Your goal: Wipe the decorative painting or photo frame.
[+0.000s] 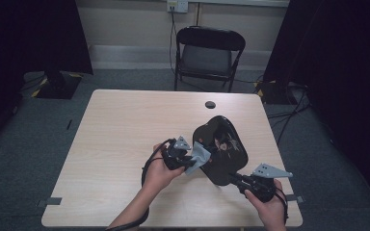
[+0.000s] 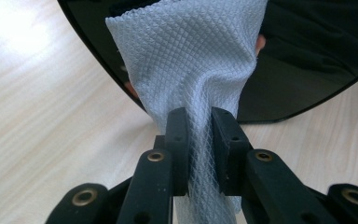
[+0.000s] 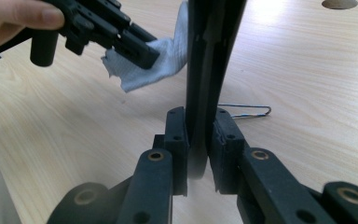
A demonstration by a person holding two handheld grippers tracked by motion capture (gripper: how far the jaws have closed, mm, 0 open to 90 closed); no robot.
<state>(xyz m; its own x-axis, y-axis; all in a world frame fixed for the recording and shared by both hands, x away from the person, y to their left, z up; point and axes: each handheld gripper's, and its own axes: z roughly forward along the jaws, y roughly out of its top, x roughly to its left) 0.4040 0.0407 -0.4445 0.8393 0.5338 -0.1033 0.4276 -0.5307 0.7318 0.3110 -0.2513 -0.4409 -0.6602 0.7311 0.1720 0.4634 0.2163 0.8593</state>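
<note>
We grip a pale grey cloth (image 2: 191, 70) with our left gripper (image 2: 200, 135): its jaws are clamped on the fabric, which bunches into a narrow neck between the pads and fans out wide beyond the tips. Just past those tips the cloth lies against the glossy face of a black mirror (image 2: 303, 60), whose curved rim sweeps round on both sides of the jaws above the light wooden table (image 2: 42, 107).

Our right gripper (image 3: 200, 140) is closed on the mirror's thin edge (image 3: 207, 70); the dark panel stands on edge straight up from between the pads. Beyond and to the left of these jaws we see the left gripper (image 3: 135, 49) pressing the cloth (image 3: 161, 58) to the panel's side. To the right of the tips, a thin wire loop (image 3: 247, 111) lies on the table (image 3: 307, 70).

From the high view, the mirror (image 1: 224, 149) sits between the left gripper (image 1: 189, 161) and the right gripper (image 1: 236, 179).
</note>
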